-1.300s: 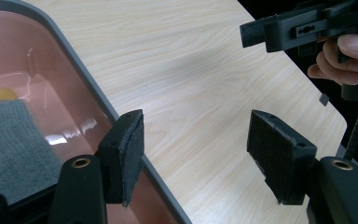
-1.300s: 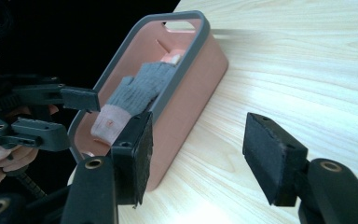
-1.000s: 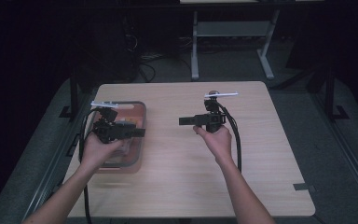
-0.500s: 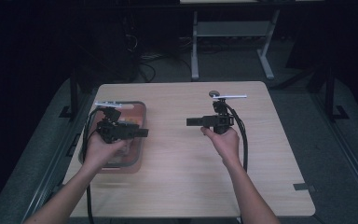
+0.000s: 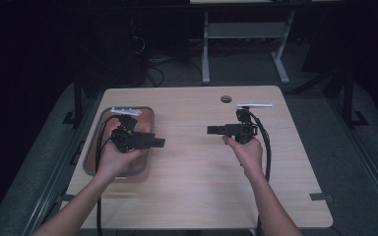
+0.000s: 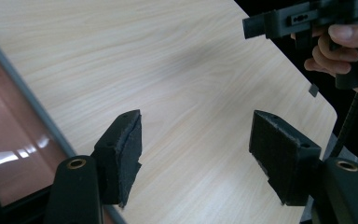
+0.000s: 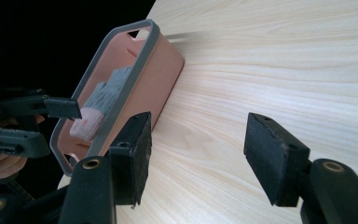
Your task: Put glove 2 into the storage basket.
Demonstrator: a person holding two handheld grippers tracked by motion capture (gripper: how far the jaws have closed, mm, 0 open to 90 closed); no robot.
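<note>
Dark floor and a grey metal frame surround the pale wood-grain tabletop (image 5: 197, 191), which has a small round hole near its far edge. At the left side of the tabletop sits a salmon-pink rectangular plastic bin with a grey rim (image 5: 145, 114); the right gripper view shows a grey ribbed cloth (image 7: 109, 86) and a pale pink piece lying inside it. The left hand-held gripper (image 5: 158, 142) hovers over the bin's near half, pointing toward the middle of the tabletop; its 2 black jaws stand wide apart with only bare wood between them, having just opened a little further. The right hand-held gripper (image 5: 211, 130) hangs over bare wood, well apart from the bin and pointing toward it, jaws also wide and holding nothing.
</note>
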